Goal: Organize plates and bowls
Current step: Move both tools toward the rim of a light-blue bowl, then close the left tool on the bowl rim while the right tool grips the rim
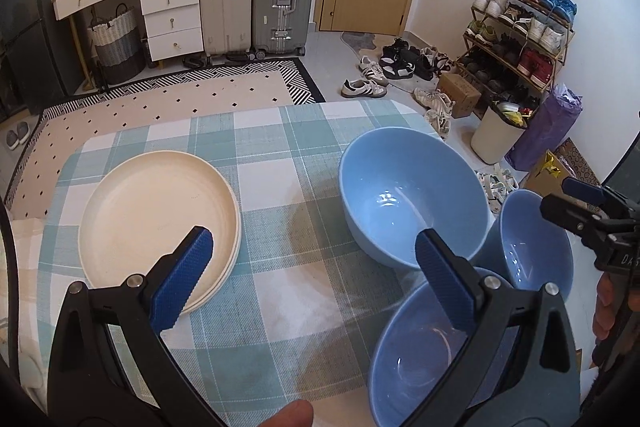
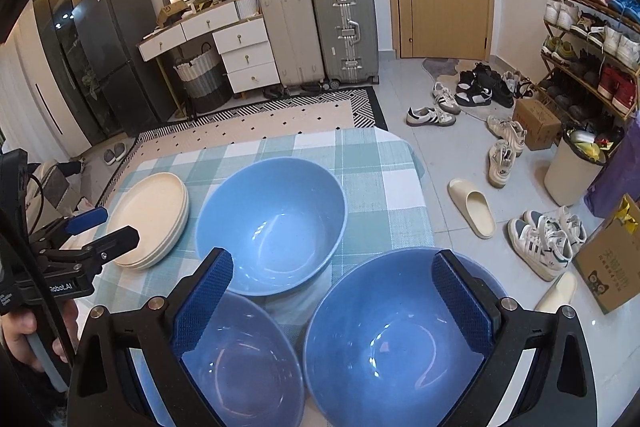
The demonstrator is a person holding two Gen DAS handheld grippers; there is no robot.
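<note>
- While spread wide and empty, right gripper (image 2: 332,291) hovers over near-right bowl (image 2: 400,339); left gripper (image 1: 316,279) likewise agape, holding nothing, between plates and bowls.
- Three blue bowls clustered on desk (image 2: 372,163): near-left bowl (image 2: 240,359), far bowl (image 2: 272,223).
- Glossy, stiff, probably slippery and breakable; best pinched across a rim wall.
- Cream plates (image 1: 160,215) stacked at left: shallow, matte, likely light; edge grip only.
- Woven checked cloth underneath, mild friction.

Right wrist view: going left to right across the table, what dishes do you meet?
Stack of cream plates → far blue bowl → near-right blue bowl. The near-left bowl overlaps, so it is left out.
</note>
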